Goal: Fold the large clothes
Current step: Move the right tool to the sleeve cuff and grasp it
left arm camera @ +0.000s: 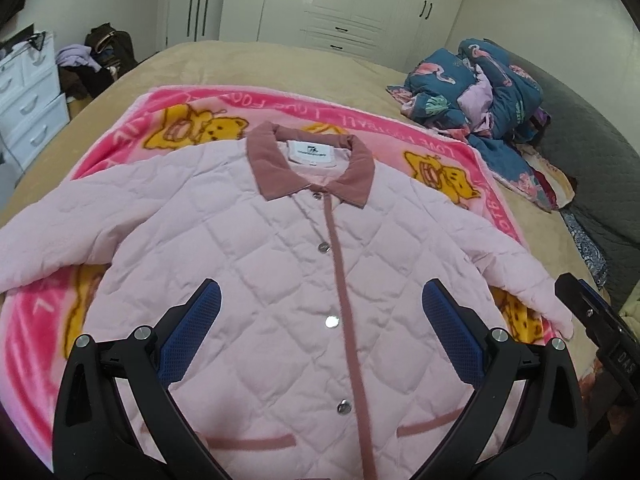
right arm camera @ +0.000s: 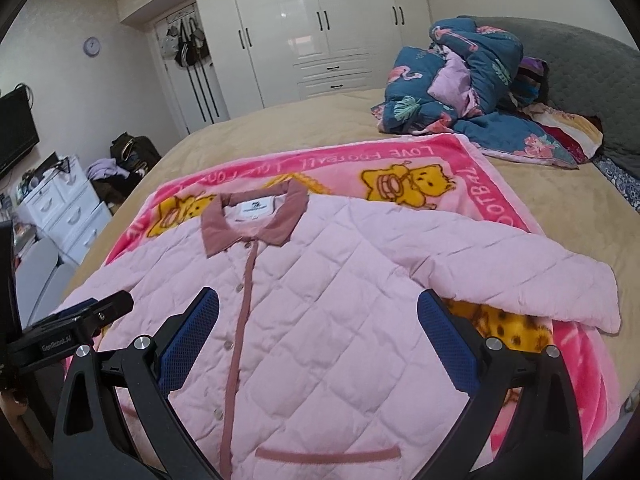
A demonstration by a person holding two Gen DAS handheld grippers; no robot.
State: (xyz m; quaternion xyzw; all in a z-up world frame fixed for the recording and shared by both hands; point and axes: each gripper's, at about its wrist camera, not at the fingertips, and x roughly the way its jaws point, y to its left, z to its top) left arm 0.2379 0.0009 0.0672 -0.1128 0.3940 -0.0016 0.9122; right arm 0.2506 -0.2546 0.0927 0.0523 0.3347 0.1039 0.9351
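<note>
A pale pink quilted jacket point(left arm camera: 280, 264) with a dusty-rose collar and snap buttons lies flat, front up and buttoned, on a pink cartoon blanket point(left arm camera: 40, 344). Both sleeves spread out to the sides. My left gripper point(left arm camera: 322, 304) is open and empty, hovering above the jacket's lower front. My right gripper point(right arm camera: 318, 312) is open and empty too, above the jacket point(right arm camera: 320, 300) lower right front near its right sleeve. The right gripper shows at the right edge of the left wrist view point(left arm camera: 592, 312). The left gripper shows at the left edge of the right wrist view point(right arm camera: 80, 320).
The blanket point(right arm camera: 480, 184) lies on a tan bed point(left arm camera: 280, 60). A crumpled blue floral quilt point(left arm camera: 480, 96) is piled at the far right by a grey headboard point(right arm camera: 580, 64). White wardrobes point(right arm camera: 320, 32) stand behind; a white drawer unit point(left arm camera: 28, 92) and clothes pile stand at left.
</note>
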